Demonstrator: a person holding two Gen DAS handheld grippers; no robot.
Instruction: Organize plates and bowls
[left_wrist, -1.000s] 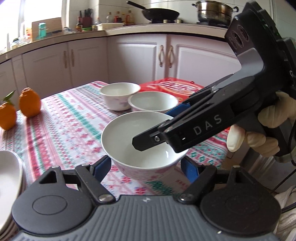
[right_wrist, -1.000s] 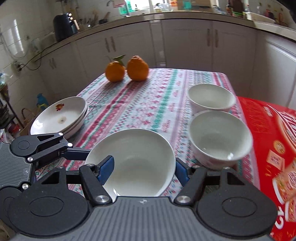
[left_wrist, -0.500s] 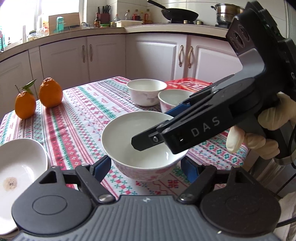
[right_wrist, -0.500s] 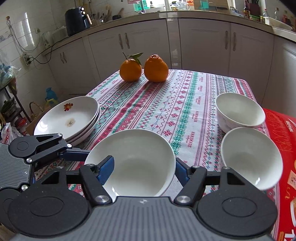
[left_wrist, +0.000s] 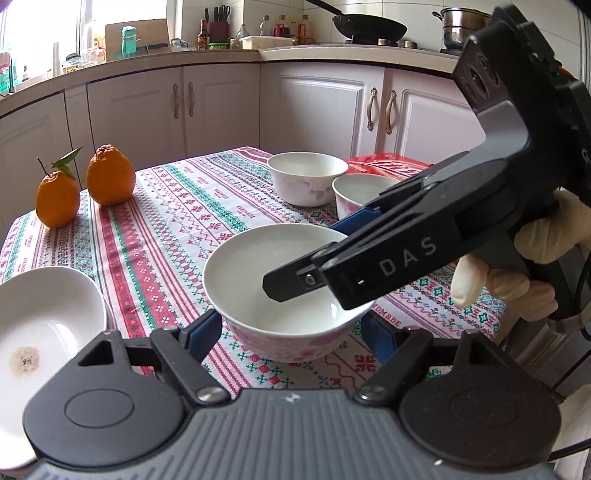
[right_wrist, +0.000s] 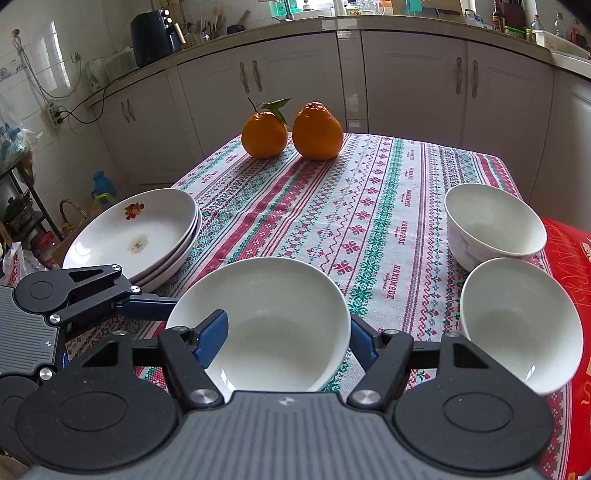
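The bowl (right_wrist: 266, 314) is held at the near edge of the table (right_wrist: 332, 206), seemingly just clear of the cloth, with both tools on it. The left gripper (left_wrist: 291, 334) is half spread, its blue pads pressed on the bowl's outer wall low down on 2 opposite sides. The right gripper (right_wrist: 284, 339) is set with 1 finger inside the bowl and 1 outside. Whether that pair truly pinches cannot be told.

A slip is the likeliest fault: the glaze is smooth and the wall curves away under the pads. If the 2 hands drift apart or twist unevenly, the bowl could be levered out and dropped on the table's edge. A knock is also possible. The stack of plates (right_wrist: 136, 229) sits at the left edge, and 2 more bowls (right_wrist: 495, 225) (right_wrist: 521, 321) stand near the right edge beside a red box (right_wrist: 569, 251), so a wide swing could strike either.

Only the left wrist view shows the right tool's finger reaching down into the bowl, the gloved hand (left_wrist: 535, 266) behind it and the pink pattern on the outer wall. Only the right wrist view shows the plates as a stack of 3. Its front finger also hides part of the near rim.
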